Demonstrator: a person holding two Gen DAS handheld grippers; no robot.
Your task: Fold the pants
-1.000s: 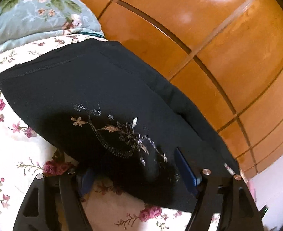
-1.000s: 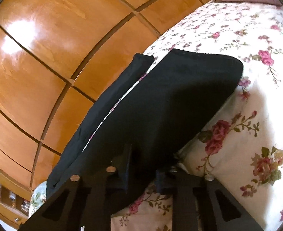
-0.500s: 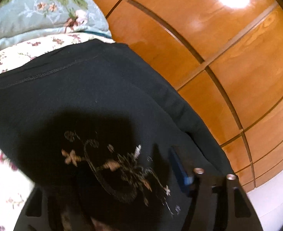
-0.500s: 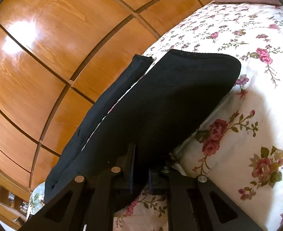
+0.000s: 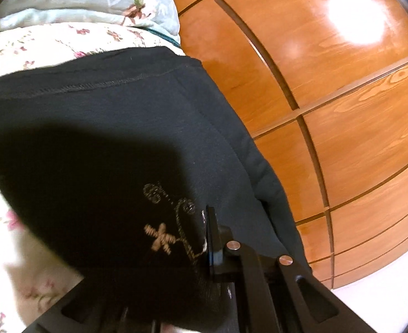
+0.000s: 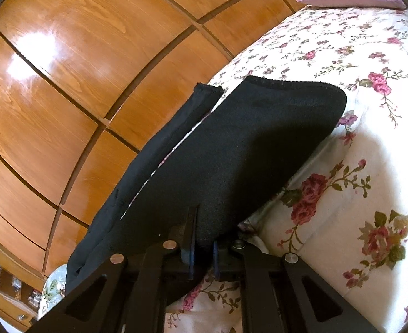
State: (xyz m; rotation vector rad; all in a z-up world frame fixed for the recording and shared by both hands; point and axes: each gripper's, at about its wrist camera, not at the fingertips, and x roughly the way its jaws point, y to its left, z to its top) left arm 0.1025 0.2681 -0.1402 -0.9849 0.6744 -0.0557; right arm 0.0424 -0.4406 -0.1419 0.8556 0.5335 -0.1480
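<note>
We see black pants lying spread on the bed, along the bed's edge beside the wooden panels. The fabric is matte and thick, with a stitched seam running across one end toward the bed's pillow end. Pale embroidery, a small cross-shaped flower with curling stems, shows on the cloth. From the right wrist view the pants taper to two leg ends: one broad and flat on the bed, the other narrow, slipping over the bed's edge.
</note>
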